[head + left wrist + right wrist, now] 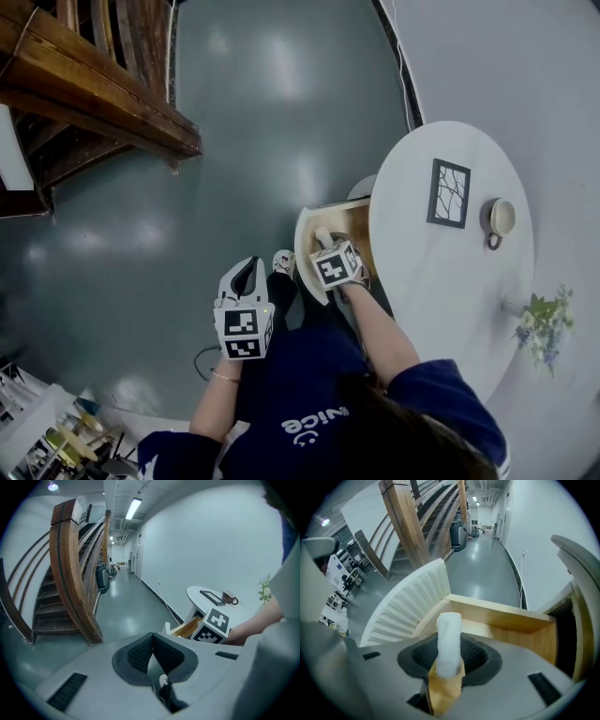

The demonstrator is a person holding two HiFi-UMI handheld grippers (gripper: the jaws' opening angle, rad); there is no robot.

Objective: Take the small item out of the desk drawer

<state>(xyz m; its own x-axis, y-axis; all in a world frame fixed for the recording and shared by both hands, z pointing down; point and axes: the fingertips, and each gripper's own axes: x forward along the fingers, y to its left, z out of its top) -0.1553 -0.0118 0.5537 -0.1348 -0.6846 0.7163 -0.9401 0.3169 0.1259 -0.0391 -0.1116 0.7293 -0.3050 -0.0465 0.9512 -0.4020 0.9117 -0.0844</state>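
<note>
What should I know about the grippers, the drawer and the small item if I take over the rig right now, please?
Left gripper: shut, empty, held off to the side above the floor.
Right gripper: shut on the small white roll, pointing down over the open drawer.
Drawer: pulled out from under the round table.
Done: drawer open, roll gripped.
To do: bring the roll clear of the drawer and set it down, probably on the table.
</note>
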